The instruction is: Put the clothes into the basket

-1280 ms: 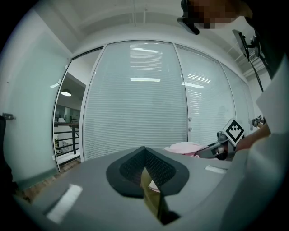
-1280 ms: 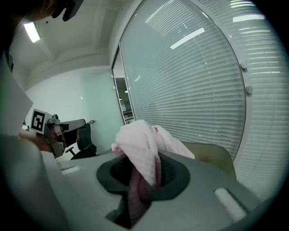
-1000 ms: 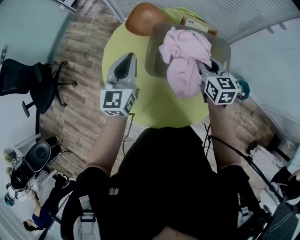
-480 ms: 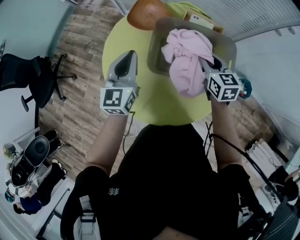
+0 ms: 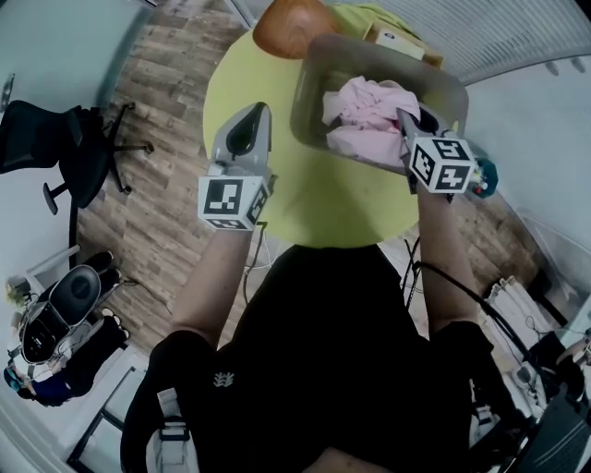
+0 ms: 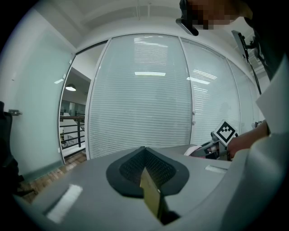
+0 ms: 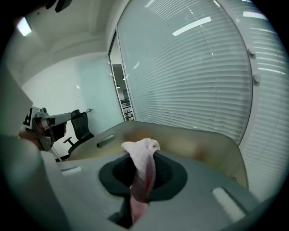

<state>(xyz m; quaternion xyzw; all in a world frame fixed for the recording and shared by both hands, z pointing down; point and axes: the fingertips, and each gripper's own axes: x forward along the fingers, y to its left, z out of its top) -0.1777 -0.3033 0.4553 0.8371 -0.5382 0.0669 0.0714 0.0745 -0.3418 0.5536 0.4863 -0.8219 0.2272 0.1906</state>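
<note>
A pink garment (image 5: pixel 365 115) lies bunched inside the grey basket (image 5: pixel 309 102) on the round yellow table (image 5: pixel 305 203). My right gripper (image 5: pixel 407 127) is at the basket's right side. Its jaws are closing, and a fold of the pink garment (image 7: pixel 143 155) is pinched between them. In the right gripper view the gripper (image 7: pixel 141 182) points over the basket's far wall (image 7: pixel 198 144). My left gripper (image 5: pixel 249 118) hovers over the table left of the basket. Seen from its own view, the left gripper (image 6: pixel 148 173) is shut with nothing in it.
An orange seat (image 5: pixel 291 26) and a small box (image 5: pixel 399 42) sit beyond the basket. A black office chair (image 5: pixel 69 157) stands on the wooden floor at the left. Glass walls with blinds (image 6: pixel 149 90) close off the room. The person's body fills the near side.
The pink garment, earlier hanging high over the basket's near rim, has come down into the basket with the right gripper. The left gripper has barely moved.
</note>
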